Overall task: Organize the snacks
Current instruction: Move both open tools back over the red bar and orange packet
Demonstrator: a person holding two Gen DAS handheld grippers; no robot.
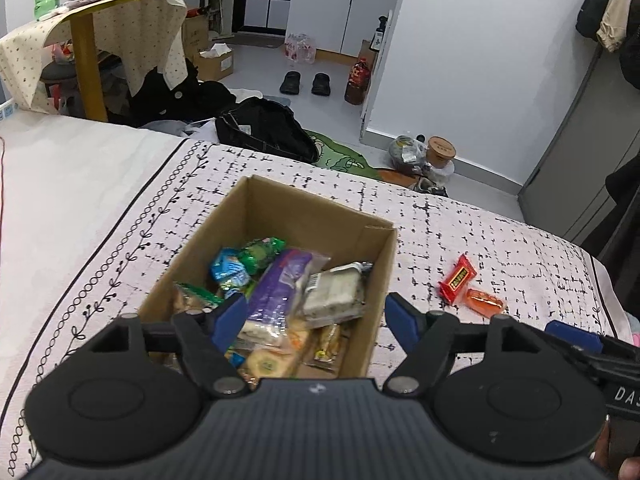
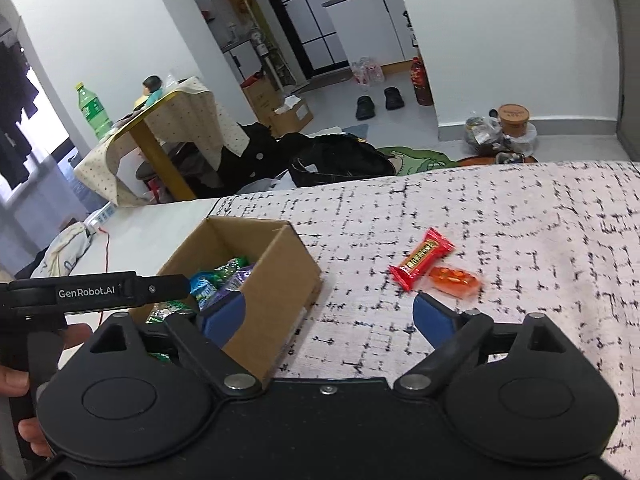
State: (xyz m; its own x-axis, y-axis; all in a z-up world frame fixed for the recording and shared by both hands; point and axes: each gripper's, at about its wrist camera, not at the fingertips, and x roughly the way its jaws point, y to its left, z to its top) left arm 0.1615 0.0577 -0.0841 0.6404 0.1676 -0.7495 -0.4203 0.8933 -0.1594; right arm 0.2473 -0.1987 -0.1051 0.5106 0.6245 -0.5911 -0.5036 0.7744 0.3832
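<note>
Left gripper [image 1: 316,320] jaws apart and empty over the cardboard box [image 1: 370,292], already heaped with snacks; right gripper [image 2: 328,316] jaws also apart and empty, straddling the box's near corner. Still loose on the patterned bed cover [image 2: 520,240]: red candy bar [image 2: 422,258] with orange packet [image 2: 454,280] touching it, beside the box. Likely trouble: catching the box wall and shoving it, pinching both wrappers or a fold of cloth, crowding the left gripper.
</note>
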